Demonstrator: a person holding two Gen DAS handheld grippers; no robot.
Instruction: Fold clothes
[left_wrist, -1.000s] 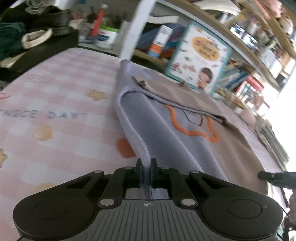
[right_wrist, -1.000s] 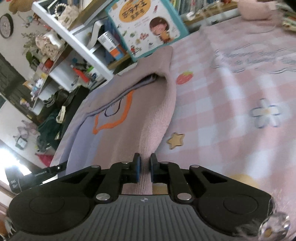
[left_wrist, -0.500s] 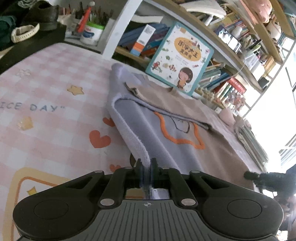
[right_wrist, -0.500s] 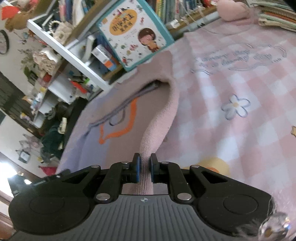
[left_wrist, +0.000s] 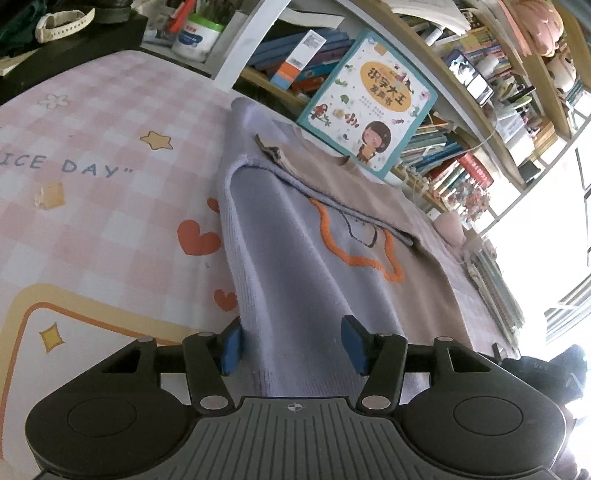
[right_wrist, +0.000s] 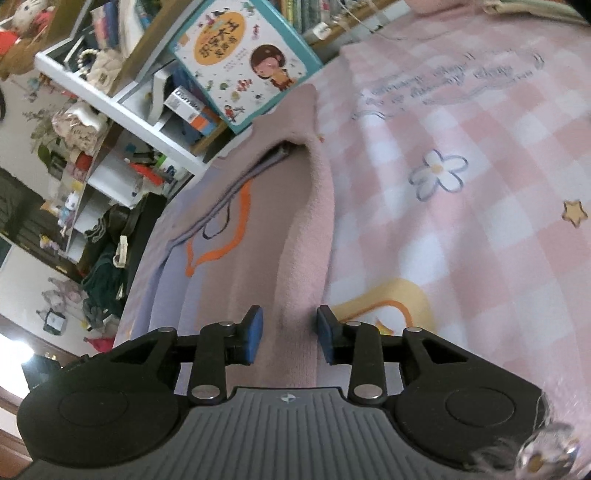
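Observation:
A knitted sweater, lilac on one half (left_wrist: 291, 243) and dusty pink on the other (right_wrist: 314, 206), with an orange outline on its front, lies on the pink checked cloth (left_wrist: 103, 206). My left gripper (left_wrist: 291, 345) is open, its blue pads on either side of the lilac hem, which rests loose between them. My right gripper (right_wrist: 290, 334) is open too, with the pink hem edge lying between its pads. The sweater's far end is folded over near the shelf.
A children's picture book (left_wrist: 369, 103) leans against the bookshelf (left_wrist: 461, 88) just behind the sweater; it also shows in the right wrist view (right_wrist: 243, 55). A black stand with dark clothes (right_wrist: 107, 258) is at the left. A stack of books (left_wrist: 495, 280) lies at the right.
Both grippers have opened and let go of the sweater's hem, which they held pinched before. The hem now lies down on the cloth, nearer the front edge.

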